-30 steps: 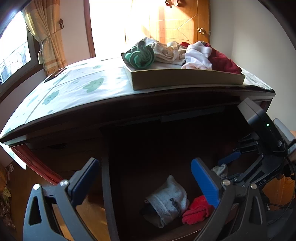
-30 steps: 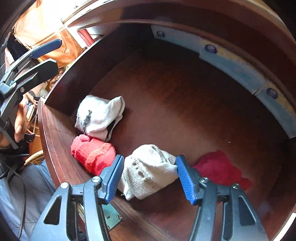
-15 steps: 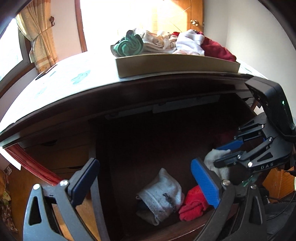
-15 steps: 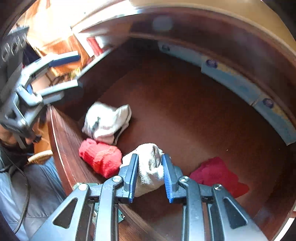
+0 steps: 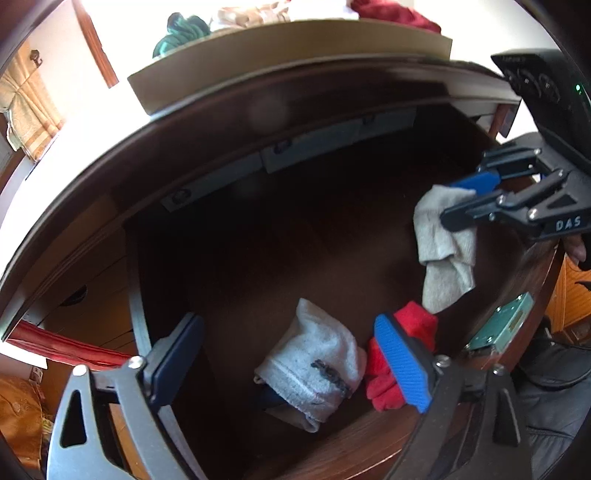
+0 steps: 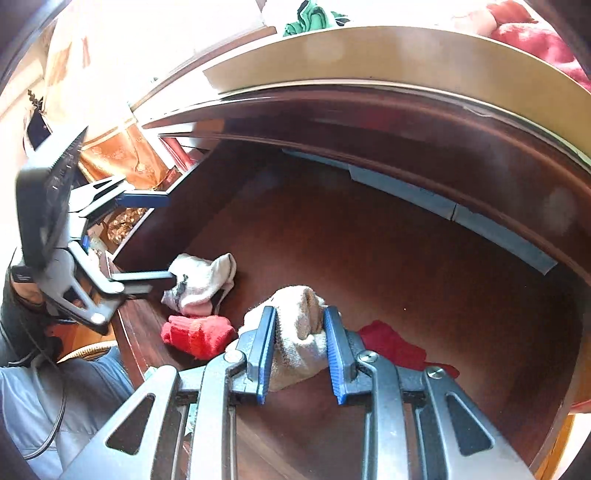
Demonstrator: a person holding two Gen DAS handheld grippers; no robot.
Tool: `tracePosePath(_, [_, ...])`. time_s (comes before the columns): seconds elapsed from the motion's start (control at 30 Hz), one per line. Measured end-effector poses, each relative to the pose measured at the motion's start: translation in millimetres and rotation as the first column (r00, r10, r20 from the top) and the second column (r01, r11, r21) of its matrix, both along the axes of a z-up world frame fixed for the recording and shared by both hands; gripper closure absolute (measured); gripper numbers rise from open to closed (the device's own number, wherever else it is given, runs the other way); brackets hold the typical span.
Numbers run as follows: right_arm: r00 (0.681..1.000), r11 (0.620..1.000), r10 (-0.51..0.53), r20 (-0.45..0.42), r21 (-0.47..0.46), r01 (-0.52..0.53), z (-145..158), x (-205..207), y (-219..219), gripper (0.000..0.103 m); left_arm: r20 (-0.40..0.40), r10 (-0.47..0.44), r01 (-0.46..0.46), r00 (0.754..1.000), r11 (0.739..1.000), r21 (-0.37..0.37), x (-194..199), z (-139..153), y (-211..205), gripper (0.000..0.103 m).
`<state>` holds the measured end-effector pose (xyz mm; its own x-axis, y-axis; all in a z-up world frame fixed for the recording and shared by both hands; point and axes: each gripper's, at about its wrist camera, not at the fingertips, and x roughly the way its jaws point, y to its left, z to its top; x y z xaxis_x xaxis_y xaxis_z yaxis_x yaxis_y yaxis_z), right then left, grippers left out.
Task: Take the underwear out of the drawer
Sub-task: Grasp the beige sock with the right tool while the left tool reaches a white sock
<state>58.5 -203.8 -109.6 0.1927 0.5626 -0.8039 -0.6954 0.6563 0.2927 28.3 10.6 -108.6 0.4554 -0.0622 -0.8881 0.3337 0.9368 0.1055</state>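
Jaws of your right gripper (image 6: 299,347) are clamped on a beige-grey piece of underwear (image 6: 295,332); the cloth bunches between the blue pads and hangs below them, clear of the drawer (image 6: 369,240) floor. In the left wrist view the same piece (image 5: 443,254) dangles from those jaws (image 5: 461,192) over the drawer's front right part.

Jaws of your left gripper (image 5: 291,365) stand wide apart and are closing; nothing is pressed between the pads. Between and just beyond them lies a folded white-grey piece (image 5: 314,369) with a dark mark, on the drawer floor near the front wall. Touching it on the right-pad side is a bright red piece (image 5: 402,354), partly hidden behind that pad.

From the right wrist view, a darker red piece (image 6: 391,347) lies on the drawer floor just right of the clamped jaws, and your left gripper (image 6: 162,236) hovers over the drawer's left front corner.

Above the drawer, on the surface (image 5: 55,155), a shallow tray (image 5: 295,59) holds a heap of garments (image 5: 184,33).
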Motion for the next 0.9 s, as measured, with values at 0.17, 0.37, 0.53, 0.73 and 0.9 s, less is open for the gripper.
tracePosePath(0.17, [1.0, 1.0, 0.0, -0.009, 0.029, 0.0, 3.1, 1.3, -5.8, 0.075, -0.08, -0.016, 0.015, 0.997, 1.0, -0.011, 7.1, -14.6, -3.7, 0.016])
tracePosePath(0.37, [1.0, 0.999, -0.003, -0.004, 0.049, 0.003, 6.7, 0.6, -9.5, 0.075, -0.162, -0.023, 0.013, 0.986, 0.998, -0.066, 16.9, -26.1, -2.7, 0.019])
tracePosePath(0.53, [1.0, 0.998, -0.005, -0.005, 0.061, 0.005, 9.6, 0.0, -14.9, 0.075, -0.23, -0.036, 0.012, 0.972, 0.994, -0.104, 21.5, -35.3, -5.9, 0.029])
tracePosePath(0.73, [1.0, 0.997, -0.009, -0.002, 0.076, 0.009, 12.1, -0.3, -19.1, 0.075, -0.276, -0.062, 0.037, 0.959, 0.995, -0.095, 24.6, -46.6, -13.0, 0.068])
tracePosePath(0.9, [1.0, 0.996, -0.012, -0.001, 0.083, 0.012, 12.5, 0.7, -21.4, 0.075, -0.256, -0.081, 0.063, 0.963, 0.995, -0.081, 22.1, -48.3, -19.9, 0.088])
